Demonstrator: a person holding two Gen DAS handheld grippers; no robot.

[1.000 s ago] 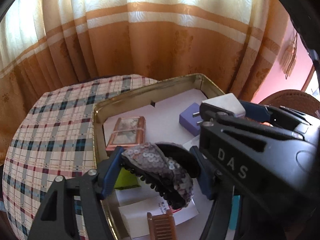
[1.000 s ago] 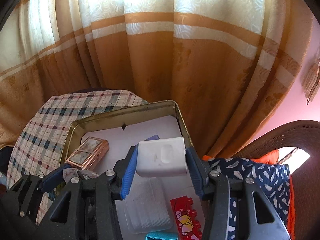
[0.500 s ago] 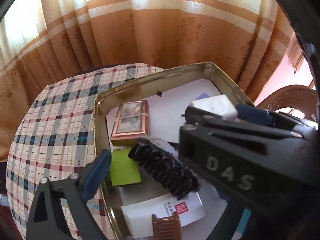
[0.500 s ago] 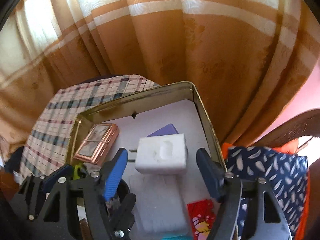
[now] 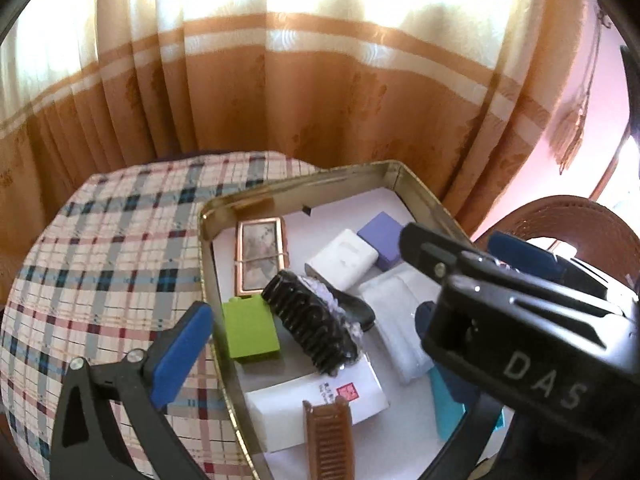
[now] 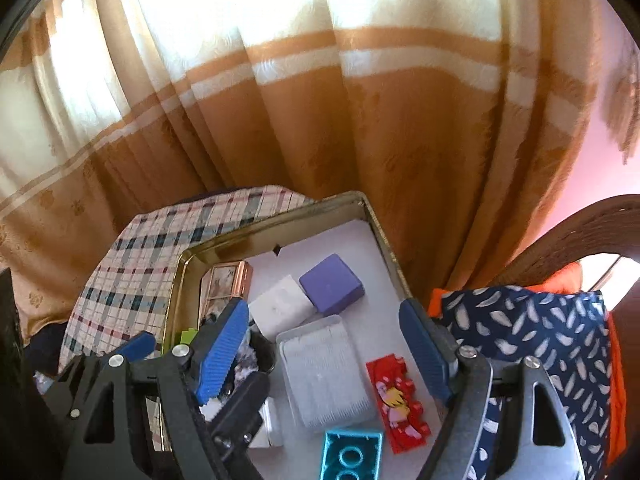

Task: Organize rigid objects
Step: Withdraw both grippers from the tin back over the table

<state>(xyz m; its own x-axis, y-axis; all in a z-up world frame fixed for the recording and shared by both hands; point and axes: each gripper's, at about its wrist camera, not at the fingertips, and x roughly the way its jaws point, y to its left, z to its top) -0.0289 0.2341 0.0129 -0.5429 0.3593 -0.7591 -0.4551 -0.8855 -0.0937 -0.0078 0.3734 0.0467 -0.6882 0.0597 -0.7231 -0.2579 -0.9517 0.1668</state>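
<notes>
A gold metal tin (image 5: 304, 184) (image 6: 376, 216) stands on the plaid table and holds the objects. The black sequined hair clip (image 5: 312, 324) lies inside beside a green block (image 5: 252, 332). The white charger (image 5: 344, 258) (image 6: 280, 306) lies next to a purple block (image 5: 382, 238) (image 6: 332, 284). My left gripper (image 5: 308, 340) is open and empty above the clip. My right gripper (image 6: 328, 352) is open and empty above a clear plastic case (image 6: 324, 372). The right gripper's body hides the tin's right part in the left wrist view.
The tin also holds a copper-framed box (image 5: 260, 256), a white card box (image 5: 316, 404), a brown comb (image 5: 330, 436), a red figure brick (image 6: 396, 398) and a teal brick (image 6: 350, 456). Plaid tablecloth (image 5: 100, 264) lies left. Curtains hang behind. A patterned cloth (image 6: 532, 344) covers a chair at right.
Both grippers opened. The left let go of the hair clip and the right let go of the white charger; both now lie in the tin. Both grippers drew back.
</notes>
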